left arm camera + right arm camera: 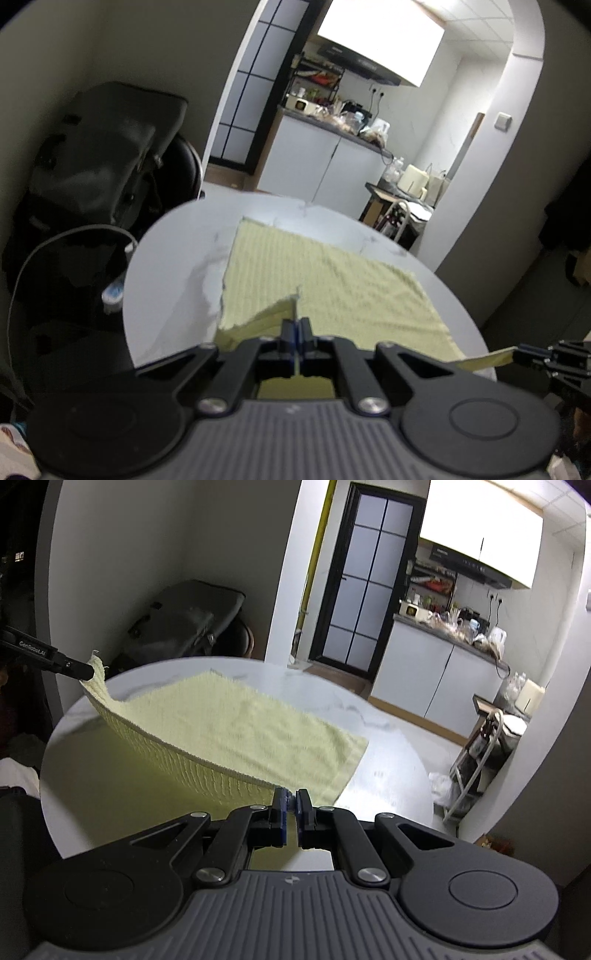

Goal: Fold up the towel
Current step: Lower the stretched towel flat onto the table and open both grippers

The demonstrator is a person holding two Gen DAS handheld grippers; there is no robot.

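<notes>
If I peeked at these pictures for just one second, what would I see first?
First you would see the pale yellow towel spread on the round white table. Its near edge is lifted: the left gripper pinches one near corner and the right gripper pinches the other. Behind the table, through an archway, is a bright kitchen counter crowded with things.

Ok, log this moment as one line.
left claw: shut on towel corner | right claw: shut on other near corner | near edge lifted | far part on table
</notes>
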